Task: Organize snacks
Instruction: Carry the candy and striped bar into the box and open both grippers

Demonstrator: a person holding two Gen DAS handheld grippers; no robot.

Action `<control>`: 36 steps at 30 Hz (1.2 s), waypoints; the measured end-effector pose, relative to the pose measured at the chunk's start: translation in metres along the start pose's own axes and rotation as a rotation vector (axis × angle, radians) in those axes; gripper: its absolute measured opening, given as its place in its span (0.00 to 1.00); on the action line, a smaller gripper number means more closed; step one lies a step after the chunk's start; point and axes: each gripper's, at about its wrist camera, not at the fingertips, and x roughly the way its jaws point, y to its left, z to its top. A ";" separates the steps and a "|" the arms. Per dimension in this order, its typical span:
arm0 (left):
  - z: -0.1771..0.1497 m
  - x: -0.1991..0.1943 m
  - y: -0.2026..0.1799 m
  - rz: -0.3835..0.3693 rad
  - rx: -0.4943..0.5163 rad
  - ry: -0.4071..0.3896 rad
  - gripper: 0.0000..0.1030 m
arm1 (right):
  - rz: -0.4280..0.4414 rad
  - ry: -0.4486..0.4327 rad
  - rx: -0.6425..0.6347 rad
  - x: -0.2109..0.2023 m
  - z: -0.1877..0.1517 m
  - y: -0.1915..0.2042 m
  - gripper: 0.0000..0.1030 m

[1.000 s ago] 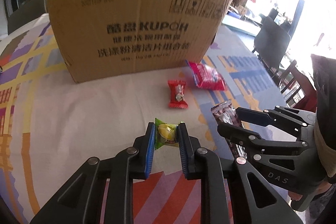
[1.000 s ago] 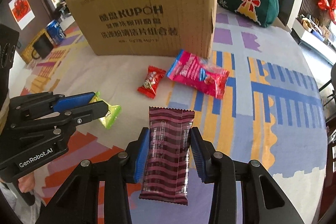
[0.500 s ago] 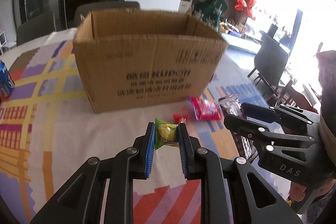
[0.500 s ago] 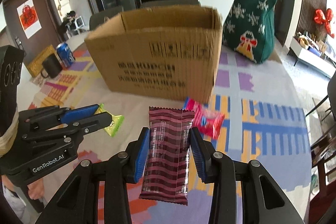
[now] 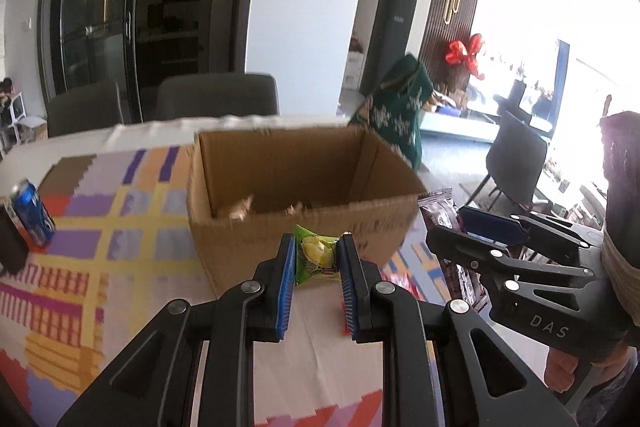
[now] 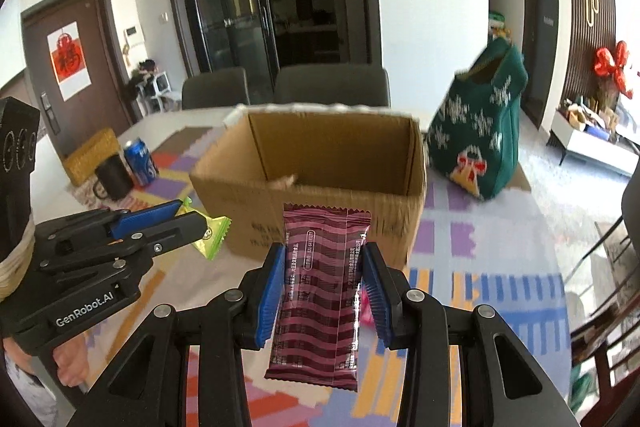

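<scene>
My left gripper is shut on a small green candy packet, held in the air just before the near wall of the open cardboard box. My right gripper is shut on a maroon striped snack bar, also raised in front of the box. In the right wrist view the left gripper holds the green packet at the left. In the left wrist view the right gripper and its bar are at the right. A pink snack packet lies on the table, mostly hidden behind the bar.
A blue can, a black mug and a woven basket stand at the table's left. A green knitted bag stands right of the box. Grey chairs are behind the colourful tablecloth.
Both grippers have risen with their snacks; the box's open inside now shows. The snacks left on the table have dropped out of sight.
</scene>
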 end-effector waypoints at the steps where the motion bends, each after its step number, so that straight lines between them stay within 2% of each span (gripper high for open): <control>1: 0.004 -0.002 0.001 0.002 0.004 -0.010 0.22 | 0.002 -0.012 -0.004 -0.002 0.005 0.001 0.39; 7: 0.027 -0.007 0.006 0.018 0.010 -0.057 0.22 | 0.006 -0.061 -0.027 -0.009 0.031 0.007 0.39; 13: 0.043 0.000 0.013 0.025 0.003 -0.063 0.22 | 0.012 -0.080 -0.043 -0.006 0.052 0.010 0.39; 25: 0.062 0.034 0.024 0.053 -0.006 -0.023 0.22 | 0.001 -0.067 -0.050 0.023 0.084 0.000 0.39; 36: 0.075 0.067 0.031 0.096 0.007 0.026 0.22 | 0.009 -0.033 -0.023 0.059 0.097 -0.010 0.39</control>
